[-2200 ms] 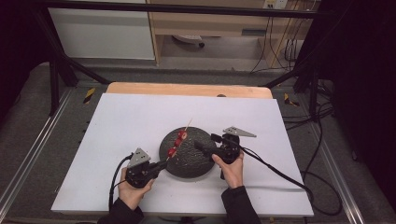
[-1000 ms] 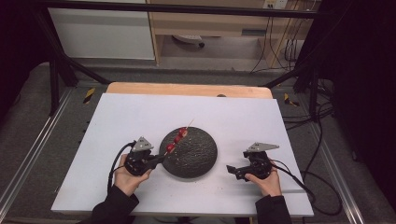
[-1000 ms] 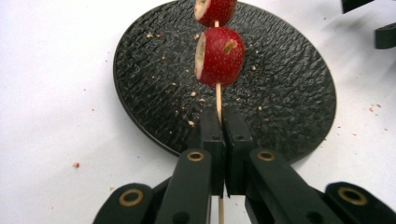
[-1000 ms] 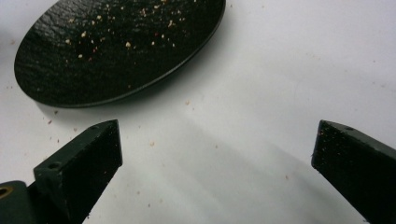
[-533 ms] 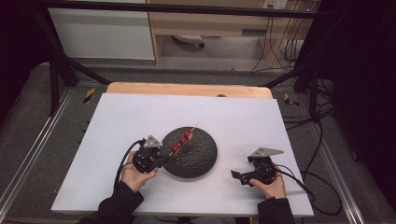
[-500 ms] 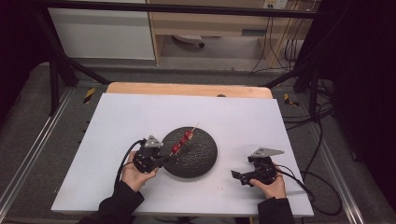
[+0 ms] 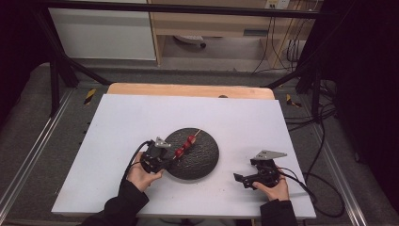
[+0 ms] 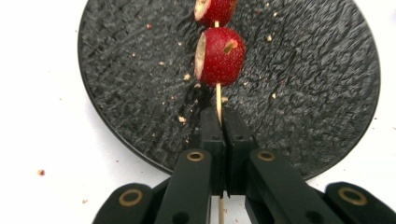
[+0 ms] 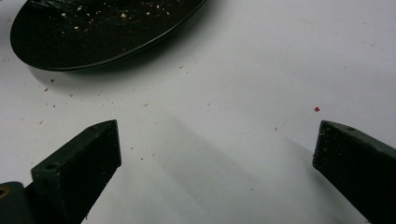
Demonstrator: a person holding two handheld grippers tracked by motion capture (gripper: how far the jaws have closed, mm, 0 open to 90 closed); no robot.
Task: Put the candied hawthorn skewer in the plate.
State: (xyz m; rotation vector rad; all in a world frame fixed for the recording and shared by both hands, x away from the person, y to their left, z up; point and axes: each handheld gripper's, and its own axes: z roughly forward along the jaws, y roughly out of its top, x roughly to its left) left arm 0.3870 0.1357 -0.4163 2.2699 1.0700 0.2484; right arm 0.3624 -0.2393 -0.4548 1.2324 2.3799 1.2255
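A thin wooden skewer (image 8: 218, 100) carries red fruit pieces (image 8: 219, 56) and hangs over a round black plate (image 8: 317, 84). My left gripper (image 8: 219, 116) is shut on the skewer's bare lower end. In the high view the left gripper (image 7: 162, 159) sits at the plate's left rim, with the fruit pieces (image 7: 186, 145) slanting up to the right above the plate (image 7: 202, 160). My right gripper (image 7: 238, 178) rests on the table to the right of the plate. Its jaws stand wide open over bare white surface (image 9: 215, 154), nothing between them.
The white table top (image 7: 141, 117) is strewn with small crumbs (image 9: 317, 109) near the plate. The plate's near rim (image 9: 116, 49) lies ahead and left of the right gripper. A wooden strip (image 7: 188, 89) edges the far side. Cables (image 7: 320, 188) trail off at right.
The left gripper has carried the skewer rightward, further over the plate. The right gripper has drawn away from the plate to the table's right side and then stayed there.
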